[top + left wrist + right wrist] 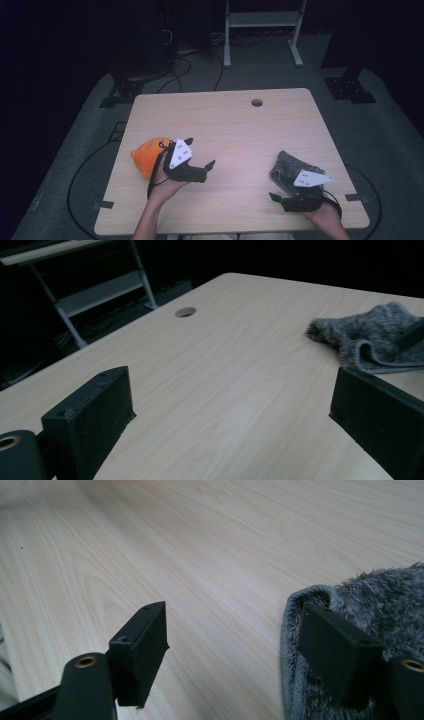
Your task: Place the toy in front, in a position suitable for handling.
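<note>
Dark floor and black stands surround a pale wooden tabletop point(225, 130), with a white metal rack point(262, 22) standing beyond its far edge and cables trailing over the grey carpet.

Near the left edge, toward the near side, lies an orange plush thing point(145, 154), rounded and soft. Just beside it, on its right, the person's left hand point(165, 187) holds the left gripper point(209, 166), which points toward the right edge of the tabletop and carries a grey three-cornered plate point(180, 153) on top. In the left gripper view its two black jaws stand wide apart, with nothing between them but bare wood, and they look across the tabletop at the grey cloth.

A small round hole point(257, 102) sits in the tabletop close to the middle of the far edge; it also shows in the left gripper view point(185, 312).

Near the right edge, toward the near right corner, lies a fuzzy grey cloth point(289, 167), crumpled and folded over on itself. The right hand point(327, 217) holds the right gripper point(276, 197) at the near side of that cloth, pointing left along the near edge. In the right gripper view the jaws are spread apart: one hangs over bare wood, while the other rests on the folded hem of the cloth point(350, 610). The two grippers are well apart.
</note>
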`<control>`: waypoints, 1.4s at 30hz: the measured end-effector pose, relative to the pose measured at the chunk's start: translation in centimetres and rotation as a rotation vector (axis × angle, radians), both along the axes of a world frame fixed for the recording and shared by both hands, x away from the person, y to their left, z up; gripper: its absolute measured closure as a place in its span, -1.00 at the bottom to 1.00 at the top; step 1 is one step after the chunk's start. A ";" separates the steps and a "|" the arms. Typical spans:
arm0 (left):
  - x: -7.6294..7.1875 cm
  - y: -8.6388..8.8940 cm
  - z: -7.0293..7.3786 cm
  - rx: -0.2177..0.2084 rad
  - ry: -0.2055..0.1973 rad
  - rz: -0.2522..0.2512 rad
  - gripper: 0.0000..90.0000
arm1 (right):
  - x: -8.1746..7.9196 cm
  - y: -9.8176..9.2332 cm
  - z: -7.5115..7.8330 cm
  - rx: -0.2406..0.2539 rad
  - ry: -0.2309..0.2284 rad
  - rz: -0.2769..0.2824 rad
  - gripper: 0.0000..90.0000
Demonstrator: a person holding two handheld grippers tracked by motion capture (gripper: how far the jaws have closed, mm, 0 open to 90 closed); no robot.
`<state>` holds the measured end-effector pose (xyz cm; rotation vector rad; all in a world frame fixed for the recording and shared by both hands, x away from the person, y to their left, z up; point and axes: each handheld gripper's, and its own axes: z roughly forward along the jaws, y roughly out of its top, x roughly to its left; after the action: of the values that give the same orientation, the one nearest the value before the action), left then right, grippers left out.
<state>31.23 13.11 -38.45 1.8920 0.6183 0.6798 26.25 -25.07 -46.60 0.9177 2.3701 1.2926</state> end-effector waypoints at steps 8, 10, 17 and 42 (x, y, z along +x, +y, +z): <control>0.4 4.8 0.5 -0.020 -0.028 0.134 -0.94 | 0.0 -0.1 0.1 0.003 0.000 -0.003 -0.41; 0.5 5.6 0.5 -0.024 -0.026 0.154 -0.94 | -0.1 -0.1 0.1 0.005 -0.001 0.000 -0.41; 0.7 8.9 -0.4 -0.040 -0.015 0.243 -0.94 | -0.1 0.1 0.0 -0.001 -0.002 0.008 -0.41; 1.8 12.0 -5.0 0.056 0.144 0.403 -0.66 | -0.3 -0.1 0.2 -0.002 -0.008 0.026 -0.38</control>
<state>33.03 25.11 -43.48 1.8961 1.1021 0.8255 25.94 -25.17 -46.42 0.8828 2.3839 1.3009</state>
